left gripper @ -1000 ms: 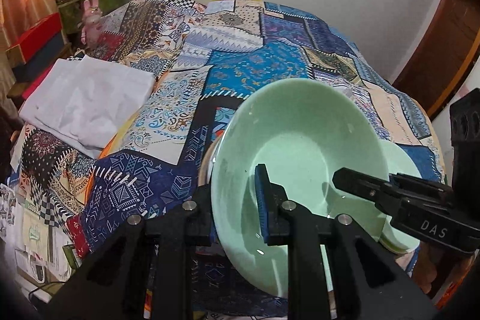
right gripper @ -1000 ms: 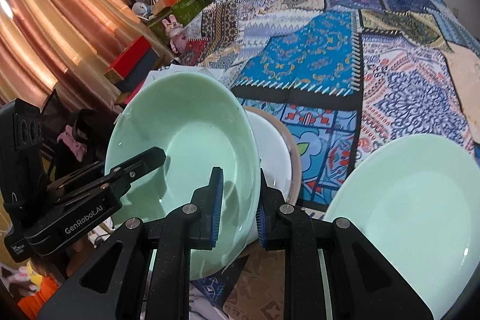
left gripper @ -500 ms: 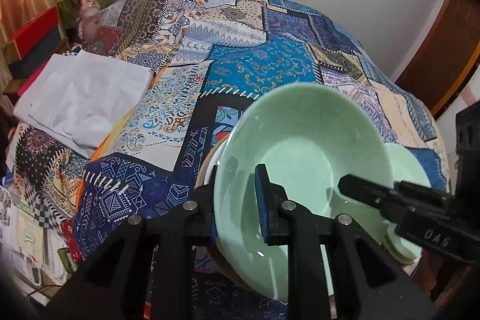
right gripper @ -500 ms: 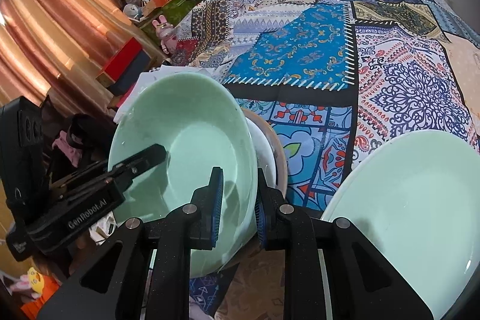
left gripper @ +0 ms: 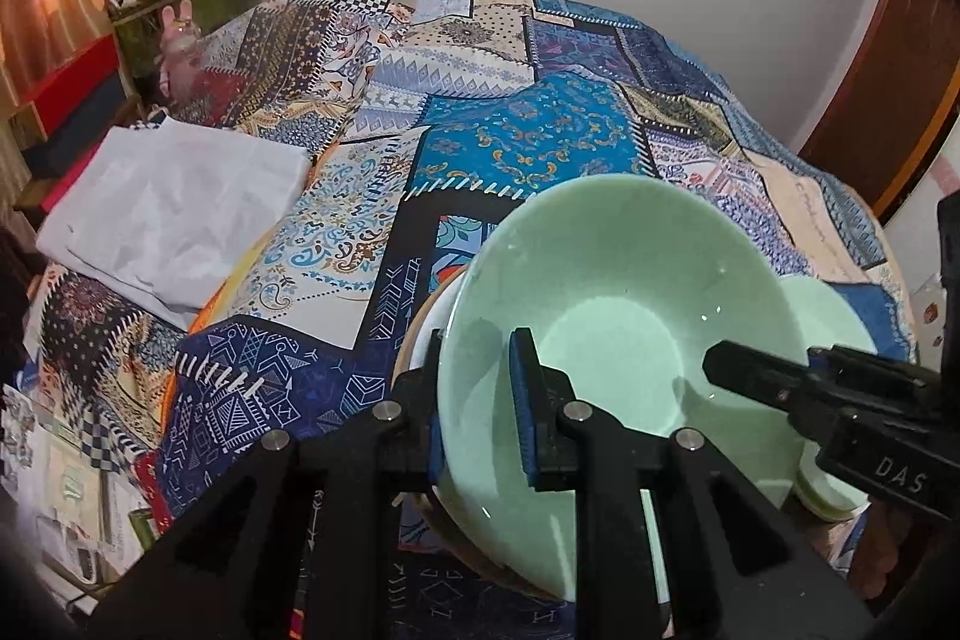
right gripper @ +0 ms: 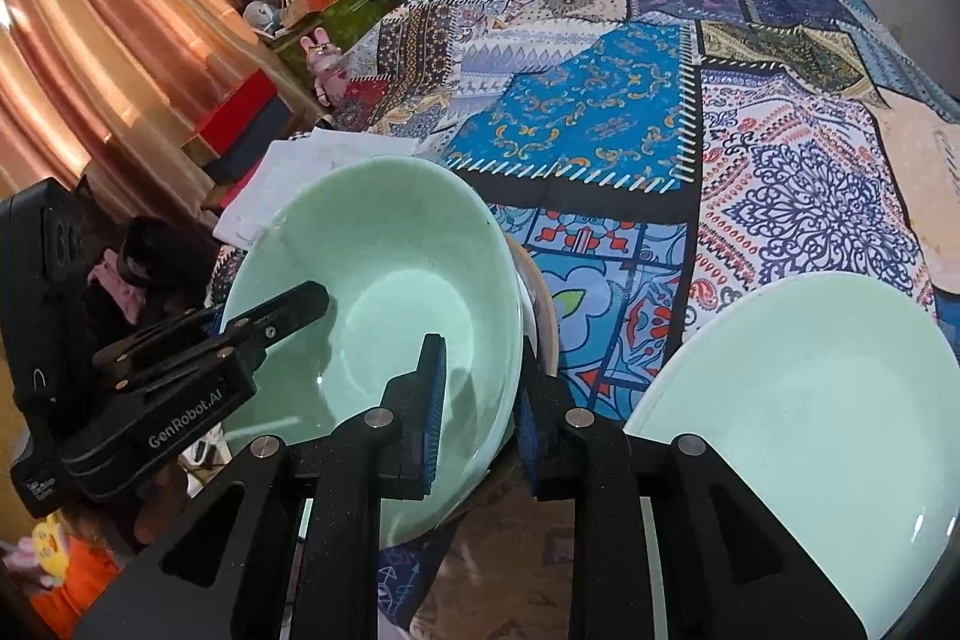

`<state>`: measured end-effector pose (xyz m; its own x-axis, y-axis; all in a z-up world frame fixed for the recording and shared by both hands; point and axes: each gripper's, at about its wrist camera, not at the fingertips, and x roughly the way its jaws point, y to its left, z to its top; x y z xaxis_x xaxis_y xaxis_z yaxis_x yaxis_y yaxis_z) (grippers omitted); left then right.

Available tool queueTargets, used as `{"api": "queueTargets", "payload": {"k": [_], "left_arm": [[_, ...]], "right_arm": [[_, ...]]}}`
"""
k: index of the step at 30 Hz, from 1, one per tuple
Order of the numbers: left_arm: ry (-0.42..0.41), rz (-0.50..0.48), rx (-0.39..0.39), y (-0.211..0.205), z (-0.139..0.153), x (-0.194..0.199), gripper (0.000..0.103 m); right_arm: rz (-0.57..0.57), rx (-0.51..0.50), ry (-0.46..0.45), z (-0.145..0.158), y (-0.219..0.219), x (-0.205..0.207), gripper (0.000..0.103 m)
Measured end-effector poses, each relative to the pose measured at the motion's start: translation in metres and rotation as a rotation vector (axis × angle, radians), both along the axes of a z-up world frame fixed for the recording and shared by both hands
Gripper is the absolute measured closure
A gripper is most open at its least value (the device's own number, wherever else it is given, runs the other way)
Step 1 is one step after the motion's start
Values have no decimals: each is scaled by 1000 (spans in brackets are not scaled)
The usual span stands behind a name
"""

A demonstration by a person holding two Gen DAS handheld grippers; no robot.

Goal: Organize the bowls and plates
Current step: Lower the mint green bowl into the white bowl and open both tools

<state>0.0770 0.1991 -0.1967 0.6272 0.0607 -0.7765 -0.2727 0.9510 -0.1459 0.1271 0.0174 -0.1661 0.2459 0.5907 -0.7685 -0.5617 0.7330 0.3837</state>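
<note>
A large pale green bowl (left gripper: 618,316) is shown at lower centre of the left wrist view and at centre left of the right wrist view, held by its rim from two opposite sides. In the left wrist view, the jaws of the left gripper (left gripper: 480,400) are seen pinching the bowl's near-left wall, one blue pad inside the bowl and the other outside it. In the right wrist view, the right gripper (right gripper: 480,400) straddles the bowl's right wall; its jaws are opening slightly, with the rim between them, and whether the pads press the wall cannot be told. Each gripper also appears in the other's view as a black body reaching over the bowl's far rim.

Beneath the bowl, the edges of a white plate (left gripper: 435,325) and a brown-rimmed plate (right gripper: 543,316) are visible, stacked on the bed. A second pale green plate (right gripper: 804,412) occupies the lower right of the right wrist view, just beside the stack. The bed is covered by a patchwork bedspread (left gripper: 510,142) in blue, white and red. A folded white cloth (left gripper: 168,208) lies at middle left of the left wrist view. An orange curtain (right gripper: 108,58) fills the upper left of the right wrist view.
</note>
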Motion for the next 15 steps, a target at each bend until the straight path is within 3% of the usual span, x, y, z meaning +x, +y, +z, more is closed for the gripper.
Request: {"api": "queueTargets", "payload": {"k": [2, 6, 11, 15], "left_arm": [[5, -2, 8, -1, 0, 0, 83], [12, -4, 15, -1, -1, 1, 83], [22, -18, 26, -4, 2, 4, 81], [40, -33, 19, -7, 3, 3, 73]], "right_arm": [[-4, -4, -6, 1, 0, 0, 82], [-34, -19, -108, 14, -4, -3, 76], [-16, -22, -141, 21, -3, -6, 73], [-19, 0, -111, 18, -7, -6, 67]]}}
